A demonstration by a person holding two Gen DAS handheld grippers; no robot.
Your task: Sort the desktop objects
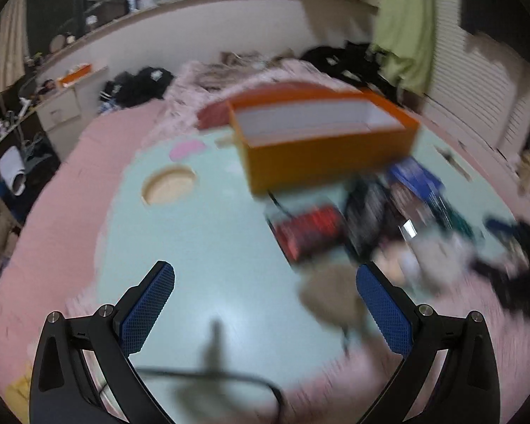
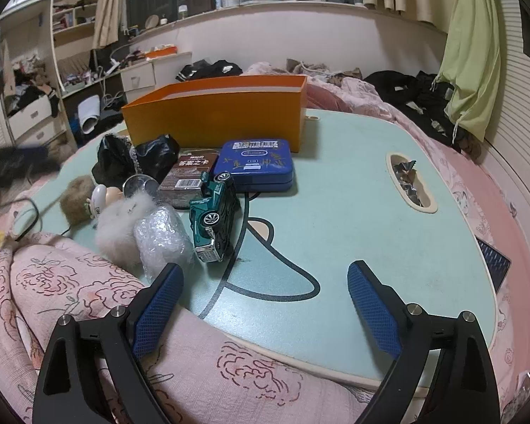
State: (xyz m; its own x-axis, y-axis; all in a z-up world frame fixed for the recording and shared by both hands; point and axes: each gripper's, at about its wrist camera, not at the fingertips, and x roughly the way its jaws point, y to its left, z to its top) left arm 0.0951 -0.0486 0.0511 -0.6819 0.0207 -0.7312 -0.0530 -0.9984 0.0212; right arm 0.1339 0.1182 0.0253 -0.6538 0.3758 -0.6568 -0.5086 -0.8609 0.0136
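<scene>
An open orange box [image 2: 215, 115] stands at the far side of a pale green lap table [image 2: 335, 226]; it also shows in the blurred left wrist view [image 1: 321, 155]. In front of it lie a blue tin [image 2: 256, 164], a brown card box [image 2: 189, 175], a green toy car [image 2: 213, 219] on its side, a bubble-wrapped bundle [image 2: 162, 236], a white fluffy toy [image 2: 118, 224], a brown fluffy ball [image 2: 76, 199] and black bags [image 2: 134, 157]. My right gripper [image 2: 265, 282] is open and empty, near the table's front edge. My left gripper [image 1: 265, 289] is open and empty above the table.
The table rests on a pink flowered quilt [image 2: 70, 282]. An oval slot [image 2: 411, 183] at the right holds foil wrappers. A round recess [image 1: 169, 185] shows in the left view. A black cable [image 2: 28, 219] lies at the left. Clothes [image 2: 417, 95] lie behind.
</scene>
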